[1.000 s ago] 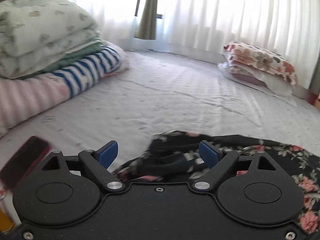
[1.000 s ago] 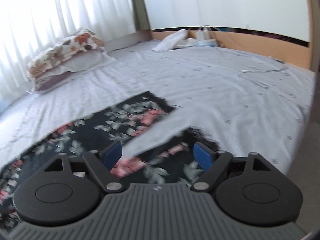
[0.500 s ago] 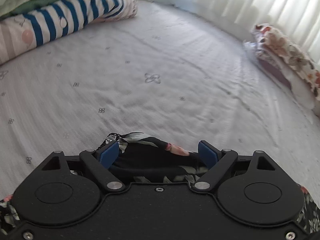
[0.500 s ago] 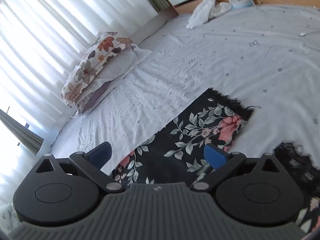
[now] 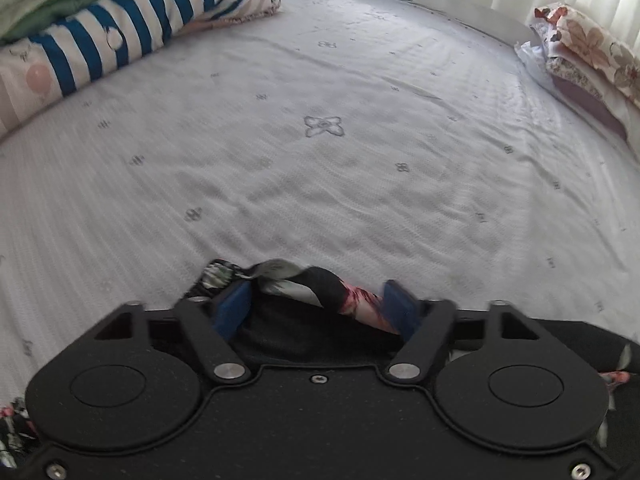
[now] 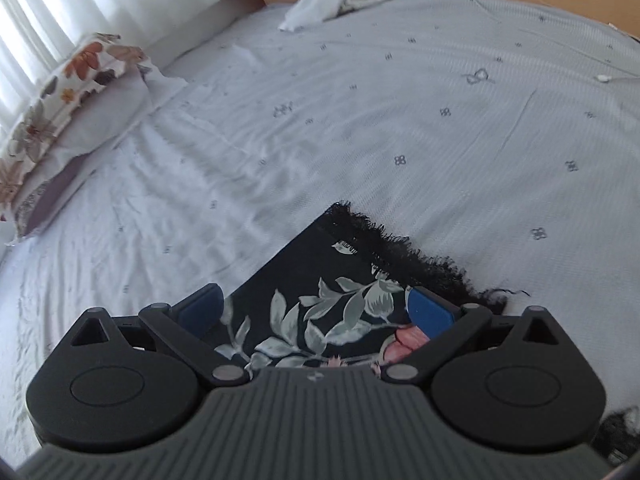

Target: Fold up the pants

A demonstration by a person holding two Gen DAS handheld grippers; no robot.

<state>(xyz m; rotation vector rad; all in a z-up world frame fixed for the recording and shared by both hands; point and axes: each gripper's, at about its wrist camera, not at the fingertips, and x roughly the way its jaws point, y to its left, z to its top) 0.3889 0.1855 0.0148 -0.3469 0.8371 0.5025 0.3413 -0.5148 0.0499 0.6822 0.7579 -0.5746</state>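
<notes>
On one bed sheet (image 5: 320, 160), one pants (image 6: 320, 280) — left tongs (image 5: 316, 304) closing around bunched fabric, right tongs (image 6: 316, 308) apart.

left gripper (image 5: 316, 306) jaws closing around bunched pants (image 5: 320, 288), right gripper (image 6: 316, 312) opened wide, moved to hem

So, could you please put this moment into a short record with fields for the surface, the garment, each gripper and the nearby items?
surface: bed sheet, pale with small printed motifs
garment: black floral pants, a fringed hem lying flat
left gripper: jaws have just been closing, a bunched edge of the pants between its pads
right gripper: jaws wide open over the flat leg, nothing gripped
nearby: floral pillow by the curtain; striped bedding stacked at the far left
</notes>
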